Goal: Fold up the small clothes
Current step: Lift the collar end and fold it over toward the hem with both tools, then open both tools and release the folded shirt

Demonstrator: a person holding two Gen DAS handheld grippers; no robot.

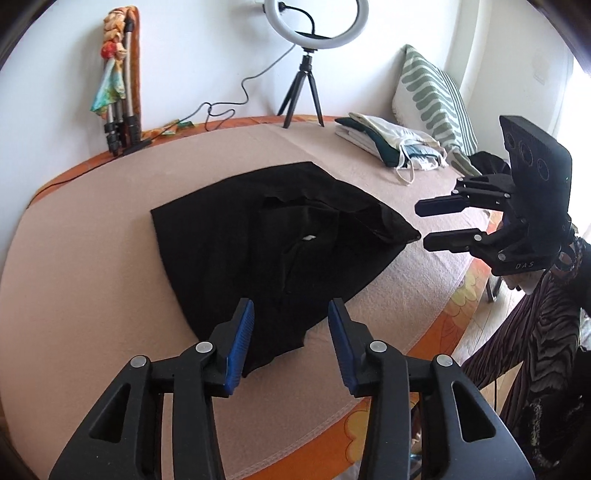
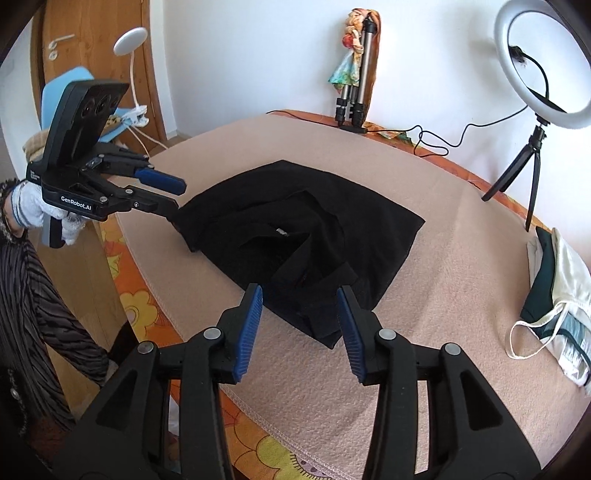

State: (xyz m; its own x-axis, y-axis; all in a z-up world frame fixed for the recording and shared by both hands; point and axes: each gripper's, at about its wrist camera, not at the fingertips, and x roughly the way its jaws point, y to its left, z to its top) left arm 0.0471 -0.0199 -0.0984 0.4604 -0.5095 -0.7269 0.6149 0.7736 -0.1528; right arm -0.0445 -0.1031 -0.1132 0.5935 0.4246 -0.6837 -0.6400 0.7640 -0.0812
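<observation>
Black garment (image 1: pixel 280 236) lies partly folded in the middle of the beige blanket (image 1: pixel 92 258), and neither of your grippers holds it. Your left gripper (image 1: pixel 291 343) has its jaws released, wide apart, with the near hem of the cloth showing between the blue pads (image 1: pixel 242 339); the pictures do not show whether they touch it. Your right gripper (image 2: pixel 300 328) is released too, with a folded corner of the garment between its pads (image 2: pixel 249 330).

In the left wrist view, the right gripper (image 1: pixel 421 225) is at 3 o'clock, level, its fingers pointing toward the pointed corner of the cloth and just beside it. In the right wrist view, the left gripper (image 2: pixel 173 195) is at 9 o'clock, held by your gloved hand (image 2: pixel 29 206), tilted slightly down, with the lower finger at the edge of the garment.

Going outward in the left view, a pile of folded clothes (image 1: pixel 388 144) lies on the blanket at 1 o'clock, and a striped pillow (image 1: pixel 432 99) leans against the wall behind it. A ring light (image 1: pixel 314 26) on a small tripod stands at 12 o'clock, with its cable running to the left. A folded tripod with a colourful scarf (image 1: pixel 118 85) leans on the white wall at 11 o'clock. An orange flowered sheet (image 1: pixel 458 306) shows under the blanket edge. In the right view, a wooden door (image 2: pixel 96 37) is at 10 o'clock.
</observation>
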